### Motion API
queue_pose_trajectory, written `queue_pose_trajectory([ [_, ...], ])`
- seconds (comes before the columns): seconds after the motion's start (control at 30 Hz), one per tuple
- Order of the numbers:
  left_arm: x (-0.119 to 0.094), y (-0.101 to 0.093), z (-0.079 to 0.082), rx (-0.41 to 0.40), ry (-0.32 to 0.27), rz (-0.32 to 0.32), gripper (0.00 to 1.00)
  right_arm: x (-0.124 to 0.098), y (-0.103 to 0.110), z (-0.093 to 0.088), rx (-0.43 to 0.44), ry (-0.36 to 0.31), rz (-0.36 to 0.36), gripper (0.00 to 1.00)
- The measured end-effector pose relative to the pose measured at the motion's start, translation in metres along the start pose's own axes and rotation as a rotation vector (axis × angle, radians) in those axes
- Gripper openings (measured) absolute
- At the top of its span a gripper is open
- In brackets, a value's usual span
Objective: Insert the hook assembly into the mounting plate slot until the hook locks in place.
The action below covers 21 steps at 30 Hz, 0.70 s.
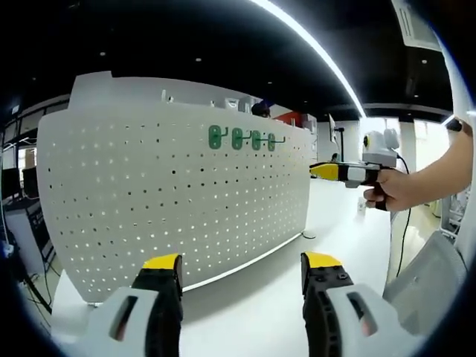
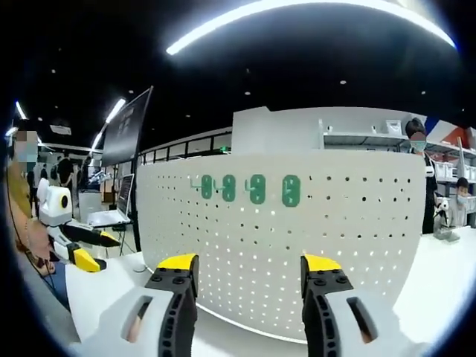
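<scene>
Both the left gripper (image 1: 242, 271) and right gripper (image 2: 249, 275) sit with jaws apart, holding nothing. Four green plastic hooks (image 2: 251, 189) hang on the white perforated pegboard (image 2: 297, 245). Probably best to approach one hook squarely and grip it firmly.

Dark ceiling (image 1: 186, 44) with a long light strip (image 1: 312, 44) toward 1 o'clock, white desk (image 1: 335, 216) below, dark monitor (image 2: 125, 126) at 10 o'clock, shelving (image 2: 439, 149) at 3 o'clock.

Hooks (image 1: 245, 138) on pegboard (image 1: 149, 201), seemingly.
</scene>
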<state>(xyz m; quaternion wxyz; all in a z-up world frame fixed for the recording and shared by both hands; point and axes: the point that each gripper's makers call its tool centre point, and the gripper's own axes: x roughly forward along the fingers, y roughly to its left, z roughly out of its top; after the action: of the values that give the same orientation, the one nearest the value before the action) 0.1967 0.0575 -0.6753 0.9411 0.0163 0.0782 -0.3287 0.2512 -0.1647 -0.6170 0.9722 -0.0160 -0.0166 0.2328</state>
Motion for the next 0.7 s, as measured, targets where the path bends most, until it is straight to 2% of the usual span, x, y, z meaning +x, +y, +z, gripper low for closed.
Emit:
queue_pose_trajectory([
  [0.3, -0.002, 0.001, -0.002, 0.001, -0.005, 0.002, 0.66, -0.012, 0.004, -0.01, 0.022, 0.015, 0.004, 0.55],
  [0.7, -0.008, -0.001, -0.003, -0.002, -0.009, 0.0, 0.7, -0.032, 0.007, -0.029, 0.054, 0.047, -0.004, 0.57],
])
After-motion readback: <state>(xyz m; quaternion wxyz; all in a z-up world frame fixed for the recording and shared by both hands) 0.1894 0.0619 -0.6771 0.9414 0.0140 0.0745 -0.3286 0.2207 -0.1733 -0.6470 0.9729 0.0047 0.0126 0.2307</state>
